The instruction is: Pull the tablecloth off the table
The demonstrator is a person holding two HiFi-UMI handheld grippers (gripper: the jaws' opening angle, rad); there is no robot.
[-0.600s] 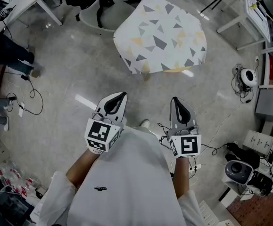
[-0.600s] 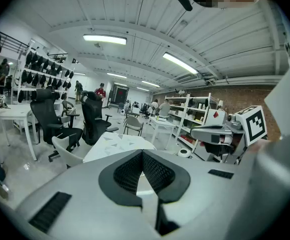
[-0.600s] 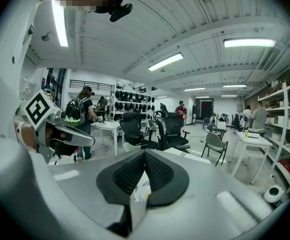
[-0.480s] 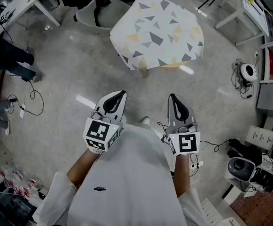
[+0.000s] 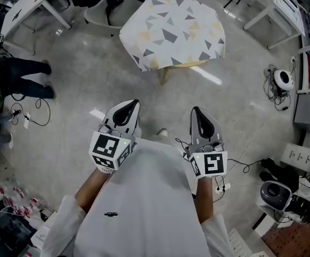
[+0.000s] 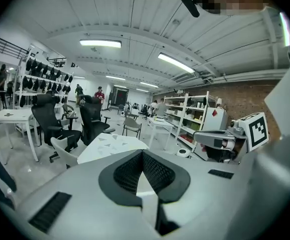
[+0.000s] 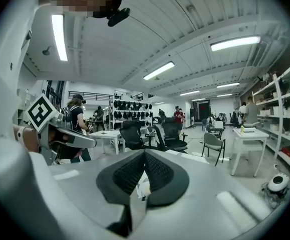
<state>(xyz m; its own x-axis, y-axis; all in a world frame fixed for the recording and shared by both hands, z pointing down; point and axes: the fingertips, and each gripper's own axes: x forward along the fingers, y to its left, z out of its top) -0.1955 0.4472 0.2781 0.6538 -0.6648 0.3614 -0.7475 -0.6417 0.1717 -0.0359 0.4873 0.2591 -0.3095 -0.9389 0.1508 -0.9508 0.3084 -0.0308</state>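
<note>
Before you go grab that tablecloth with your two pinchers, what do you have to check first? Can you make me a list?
1. Tablecloth lies on the table: ok, it covers the whole top.
2. Nothing stands on the tablecloth: ok, nothing seen on it.
3. Left gripper is empty: ok, nothing between its fingers.
4. Right gripper is empty: ok, nothing between its fingers either.
5. Fingers open, ready to grab: not ok, both grippers are shut.
6. Close enough to reach the tablecloth: not ok, the table stands well ahead of both grippers.
</note>
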